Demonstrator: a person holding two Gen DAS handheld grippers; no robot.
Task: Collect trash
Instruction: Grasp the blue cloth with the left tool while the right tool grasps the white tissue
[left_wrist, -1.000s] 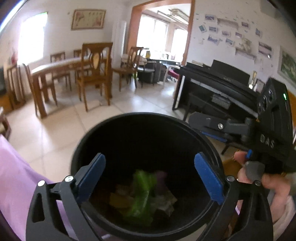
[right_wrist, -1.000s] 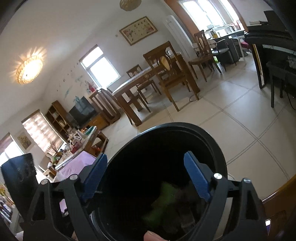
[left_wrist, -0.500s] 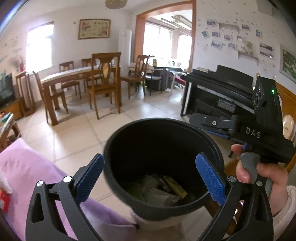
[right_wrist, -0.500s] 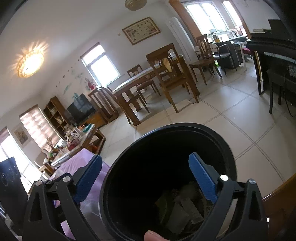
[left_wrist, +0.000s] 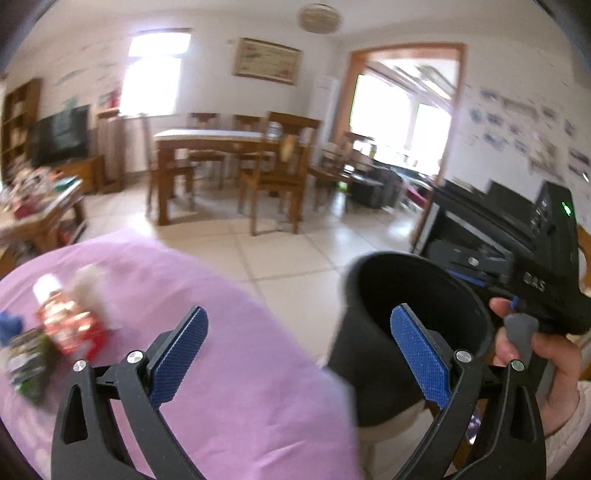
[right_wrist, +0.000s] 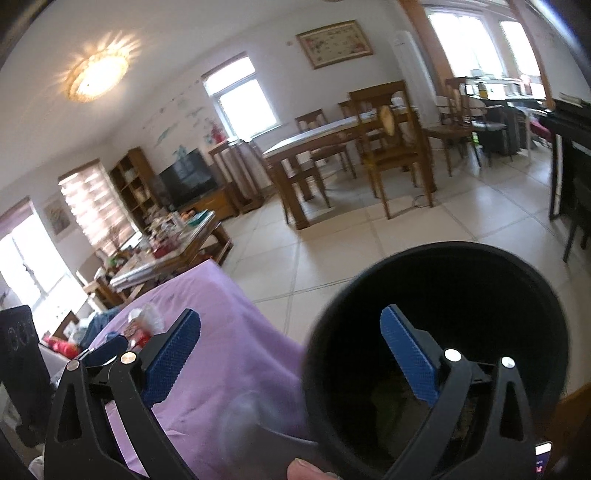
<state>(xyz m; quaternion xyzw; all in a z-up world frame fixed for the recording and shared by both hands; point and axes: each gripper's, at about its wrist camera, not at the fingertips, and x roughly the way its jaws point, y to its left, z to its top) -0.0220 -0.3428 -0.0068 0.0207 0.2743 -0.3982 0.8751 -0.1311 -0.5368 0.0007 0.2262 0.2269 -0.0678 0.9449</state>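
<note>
A black trash bin (left_wrist: 380, 350) stands at the right edge of a surface draped in purple cloth (left_wrist: 240, 369); it also shows in the right wrist view (right_wrist: 461, 295), with dim green and pale trash inside. My left gripper (left_wrist: 299, 350) is open and empty, over the cloth beside the bin. My right gripper (right_wrist: 290, 354) is open and empty, its right finger over the bin's mouth. A red-and-white wrapper (left_wrist: 62, 325) and a dark packet (left_wrist: 26, 365) lie blurred on the cloth at the left. The wrapper also shows in the right wrist view (right_wrist: 142, 326).
A cluttered coffee table (right_wrist: 166, 243) stands beyond the cloth. A wooden dining table with chairs (left_wrist: 221, 162) is across the tiled floor. A black piano (left_wrist: 491, 218) is at the right. The right gripper's body (left_wrist: 543, 266) is behind the bin.
Both views have swung left, away from over the bin. The bin now sits at the right, and the purple cloth with the wrappers has come into view.
</note>
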